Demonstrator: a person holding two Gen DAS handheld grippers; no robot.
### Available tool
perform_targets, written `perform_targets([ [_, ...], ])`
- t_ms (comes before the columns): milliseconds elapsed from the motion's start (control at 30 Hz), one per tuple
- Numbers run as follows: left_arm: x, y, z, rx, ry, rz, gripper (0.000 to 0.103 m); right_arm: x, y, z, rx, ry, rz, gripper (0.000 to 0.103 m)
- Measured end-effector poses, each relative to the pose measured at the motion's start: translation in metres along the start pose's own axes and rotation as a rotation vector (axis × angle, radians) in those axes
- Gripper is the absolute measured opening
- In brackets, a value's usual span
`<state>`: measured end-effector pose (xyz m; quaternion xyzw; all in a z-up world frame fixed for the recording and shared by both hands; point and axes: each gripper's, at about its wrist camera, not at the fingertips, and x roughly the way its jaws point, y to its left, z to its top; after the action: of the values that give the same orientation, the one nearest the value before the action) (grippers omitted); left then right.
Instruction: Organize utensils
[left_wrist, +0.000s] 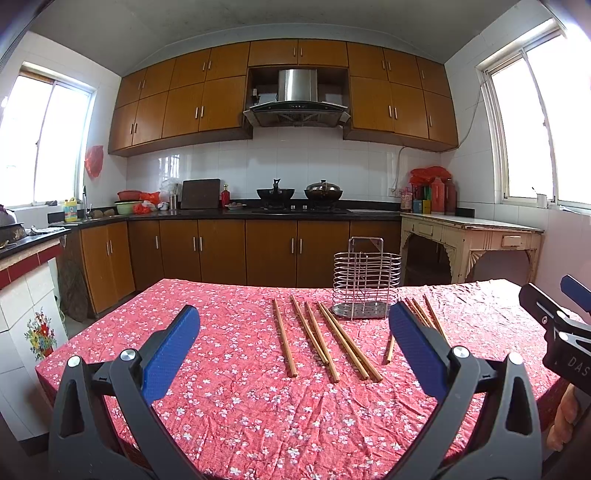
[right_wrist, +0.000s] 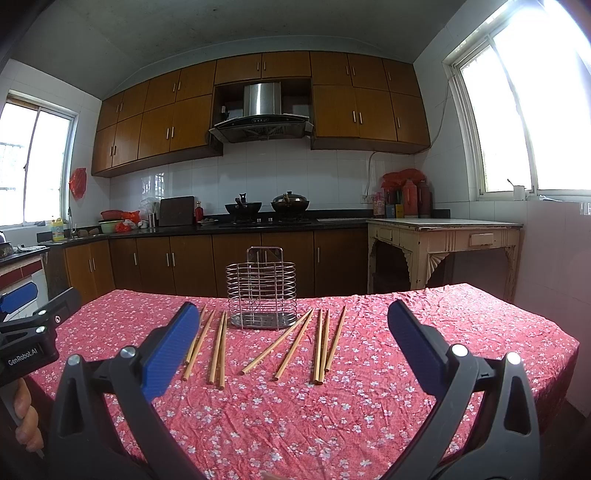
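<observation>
— What kind of room am I standing in?

— A kitchen. Ahead of me, orange-brown wall cabinets (left_wrist: 184, 107) run along the far wall, with a steel range hood (left_wrist: 297, 99) set between them and white wall tiles (left_wrist: 280, 162) below.

— And under those?

— A dark counter (left_wrist: 207, 214) over matching base cabinets (left_wrist: 221, 251), with two woks (left_wrist: 299, 194) on the stove. To my right stands an old cream side table (left_wrist: 469, 230).

— Where does the light come from?

— Bright daylight pours through a window on my left (left_wrist: 44, 136) and a larger one on my right (left_wrist: 535, 125). My tabletop wears a red floral cloth (left_wrist: 236, 387).
</observation>
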<state>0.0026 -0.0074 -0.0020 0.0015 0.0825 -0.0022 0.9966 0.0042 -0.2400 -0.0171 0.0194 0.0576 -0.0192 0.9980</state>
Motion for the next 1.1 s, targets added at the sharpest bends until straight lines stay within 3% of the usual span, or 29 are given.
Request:
perform_targets([
  [1100, 0.008, -0.003, -0.012, -0.003, 0.003, -0.001, 0.101, 0.0, 0.002, 0.0, 0.003, 0.003, 0.0, 0.099],
])
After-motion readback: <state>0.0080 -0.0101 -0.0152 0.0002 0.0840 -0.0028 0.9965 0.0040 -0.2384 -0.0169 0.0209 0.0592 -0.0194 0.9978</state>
